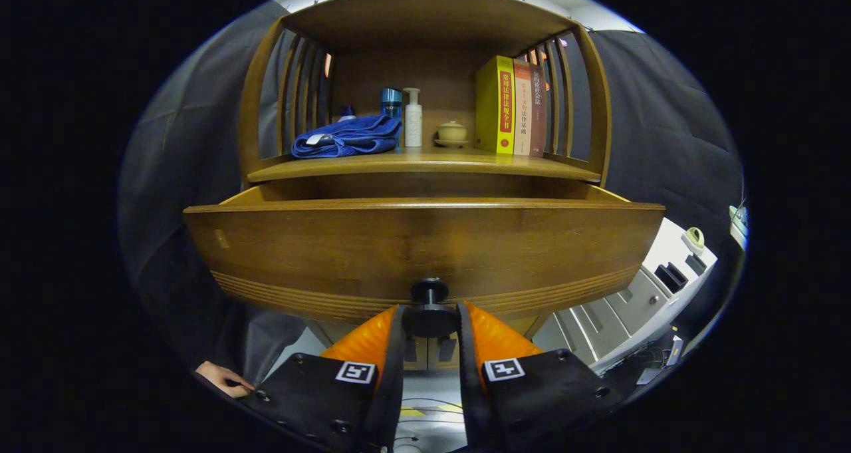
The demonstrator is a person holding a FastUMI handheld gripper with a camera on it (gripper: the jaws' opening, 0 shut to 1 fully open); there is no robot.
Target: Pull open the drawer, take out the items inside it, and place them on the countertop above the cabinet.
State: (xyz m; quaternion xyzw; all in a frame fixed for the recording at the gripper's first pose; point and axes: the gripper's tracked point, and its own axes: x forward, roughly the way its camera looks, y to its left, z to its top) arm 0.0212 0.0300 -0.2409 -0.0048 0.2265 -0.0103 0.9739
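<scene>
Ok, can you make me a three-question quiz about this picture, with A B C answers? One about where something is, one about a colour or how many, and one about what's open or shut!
1. Where is the blue towel?
A. on the countertop
B. in the drawer
C. on the floor

2. How many books stand there?
A. one
B. three
C. six

3. The gripper is
A. wide open
B. shut on the knob
C. holding the towel

Answers: 1 A, it lies beside the bottles; 2 B, three spines stand together; 3 B, both fingers press the knob of the pulled-out drawer.

The drawer [425, 253] is seen pulled out, its dark knob [429, 306] clamped between the jaws of the gripper [429, 320]; 3 books [512, 106] are stood on the tabletop [425, 163] above.
</scene>
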